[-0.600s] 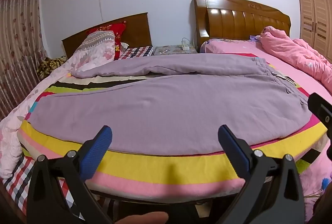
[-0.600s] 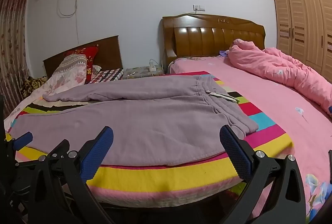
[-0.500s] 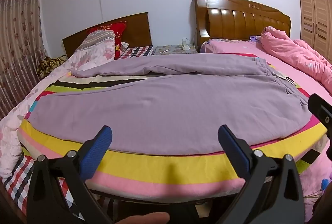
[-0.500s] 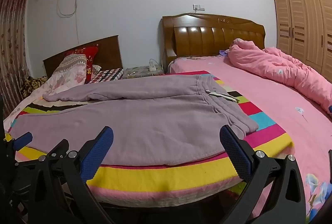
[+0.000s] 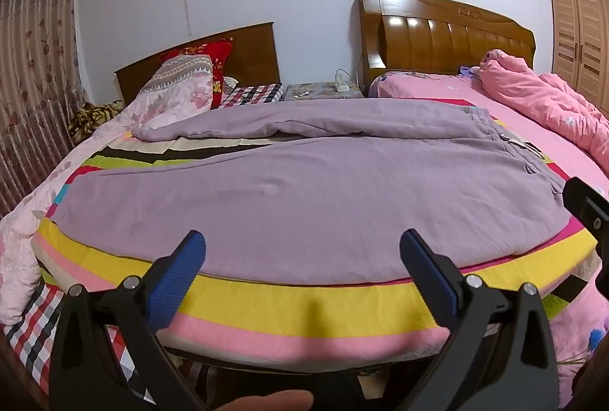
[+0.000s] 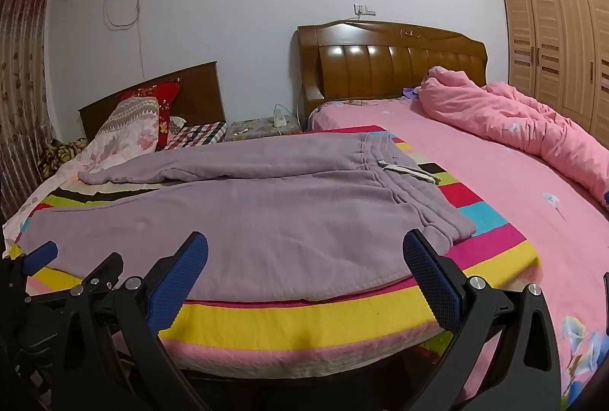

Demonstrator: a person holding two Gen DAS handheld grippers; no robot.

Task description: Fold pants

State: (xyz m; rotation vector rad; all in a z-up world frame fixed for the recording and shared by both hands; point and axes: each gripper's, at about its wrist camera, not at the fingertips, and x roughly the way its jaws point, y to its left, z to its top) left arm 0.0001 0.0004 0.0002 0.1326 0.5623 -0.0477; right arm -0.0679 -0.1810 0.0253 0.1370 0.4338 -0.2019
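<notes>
Lilac sweatpants (image 5: 304, 190) lie spread flat on a striped blanket (image 5: 297, 300) at the near edge of the bed. The waistband is to the right (image 6: 403, 167), both legs run left. The far leg lies apart from the near one. My left gripper (image 5: 302, 251) is open and empty, just off the near hem of the pants. My right gripper (image 6: 304, 251) is open and empty, over the near edge towards the waistband. The left gripper also shows at the left edge of the right wrist view (image 6: 38, 255).
A pink duvet (image 6: 514, 129) is bunched on the far right of the pink bed. Pillows (image 5: 179, 87) lie at the far left by a dark headboard. A nightstand (image 5: 323, 91) stands between the headboards. A wardrobe (image 6: 563, 38) stands at the right.
</notes>
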